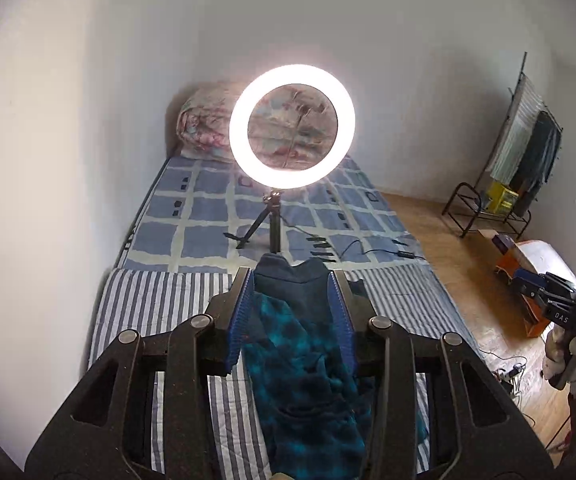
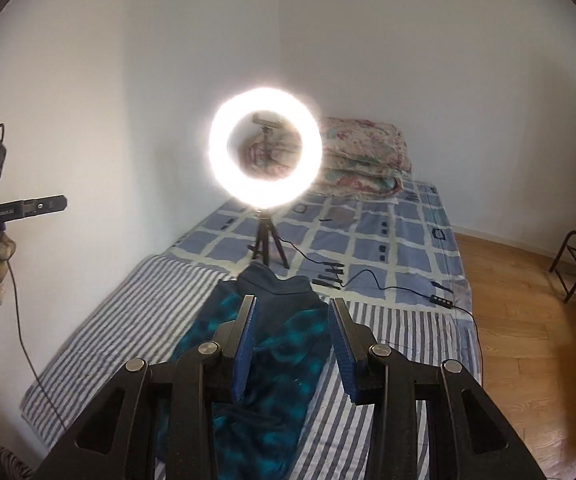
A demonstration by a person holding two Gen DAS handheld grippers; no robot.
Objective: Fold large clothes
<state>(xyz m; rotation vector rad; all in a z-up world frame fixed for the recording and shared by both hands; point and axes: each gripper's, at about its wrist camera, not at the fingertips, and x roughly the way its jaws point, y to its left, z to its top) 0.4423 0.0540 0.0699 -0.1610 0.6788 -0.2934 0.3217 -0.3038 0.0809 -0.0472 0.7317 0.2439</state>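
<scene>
Teal garment (image 1: 304,360) flat on striped sheet (image 1: 159,312), grippers apart above.

Both wrist views look down the bed (image 1: 191,216) toward the ring light (image 2: 264,156).

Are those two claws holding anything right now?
No. Both the left gripper and right gripper are open above the garment on the bed.
</scene>
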